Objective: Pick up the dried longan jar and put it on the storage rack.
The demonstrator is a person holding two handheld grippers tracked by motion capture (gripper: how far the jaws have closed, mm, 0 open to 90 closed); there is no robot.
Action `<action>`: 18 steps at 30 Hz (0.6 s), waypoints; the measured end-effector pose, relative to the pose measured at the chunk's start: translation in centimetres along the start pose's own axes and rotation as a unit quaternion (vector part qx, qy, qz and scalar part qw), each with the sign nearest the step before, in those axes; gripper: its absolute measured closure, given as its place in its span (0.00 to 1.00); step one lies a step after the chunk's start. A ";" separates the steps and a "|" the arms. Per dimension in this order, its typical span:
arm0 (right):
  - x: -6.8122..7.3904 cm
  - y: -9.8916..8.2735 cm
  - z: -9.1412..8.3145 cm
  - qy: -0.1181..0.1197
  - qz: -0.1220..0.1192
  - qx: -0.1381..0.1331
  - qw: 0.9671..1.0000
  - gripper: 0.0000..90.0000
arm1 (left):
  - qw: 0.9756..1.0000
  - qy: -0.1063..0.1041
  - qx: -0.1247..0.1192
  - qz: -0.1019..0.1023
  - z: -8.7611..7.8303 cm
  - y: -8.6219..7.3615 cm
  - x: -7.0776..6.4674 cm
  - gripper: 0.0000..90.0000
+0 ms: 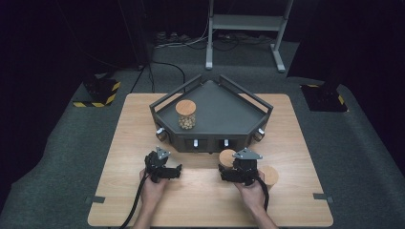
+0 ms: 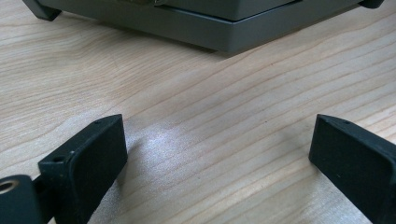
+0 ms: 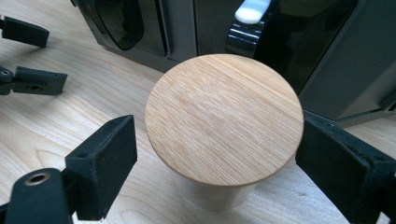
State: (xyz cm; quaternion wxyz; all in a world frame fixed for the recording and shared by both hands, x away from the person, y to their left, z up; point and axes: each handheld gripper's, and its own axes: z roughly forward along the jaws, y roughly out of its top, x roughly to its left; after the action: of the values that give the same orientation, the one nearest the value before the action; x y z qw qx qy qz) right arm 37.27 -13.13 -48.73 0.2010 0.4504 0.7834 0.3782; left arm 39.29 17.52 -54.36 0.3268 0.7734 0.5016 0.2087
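Note:
A jar with a round wooden lid (image 3: pixel 224 116) stands on the table in front of the dark tray (image 1: pixel 219 112). My right gripper (image 3: pixel 217 154) straddles this jar (image 1: pixel 227 156). Its left jaw stands a little off the lid and its right jaw sits at the lid's edge, so it is open. A second lidded jar (image 1: pixel 270 175) stands just right of the right hand. A third jar (image 1: pixel 185 114), holding small pale balls, stands on the tray's left side. My left gripper (image 2: pixel 217 140) rests open over bare wood near the tray's base (image 2: pixel 210 32), with nothing between its jaws.
The wooden table (image 1: pixel 119 143) has free room at left and along the front edge. The tray's front face carries dark windows and a white knob (image 3: pixel 252 9). Raised rails (image 1: pixel 167 100) run along the tray's rear sides. A metal stand (image 1: pixel 243 21) is on the floor behind.

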 end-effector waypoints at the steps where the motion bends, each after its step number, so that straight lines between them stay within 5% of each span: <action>1: 0.1 0.0 0.2 -0.005 0.000 0.004 1.000 0.15 | 1.000 0.000 0.000 0.000 0.0 0.0 0.0 0.05; 18: 0.7 0.1 0.8 -0.026 -0.010 0.011 1.000 0.23 | 1.000 0.000 0.000 0.000 0.0 0.0 0.0 0.05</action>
State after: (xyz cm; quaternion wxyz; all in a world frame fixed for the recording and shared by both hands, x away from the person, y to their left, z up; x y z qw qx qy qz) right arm 37.52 -12.15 -49.15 0.2199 0.4541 0.7866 0.3559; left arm 39.29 17.53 -54.36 0.3268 0.7736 0.5013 0.2086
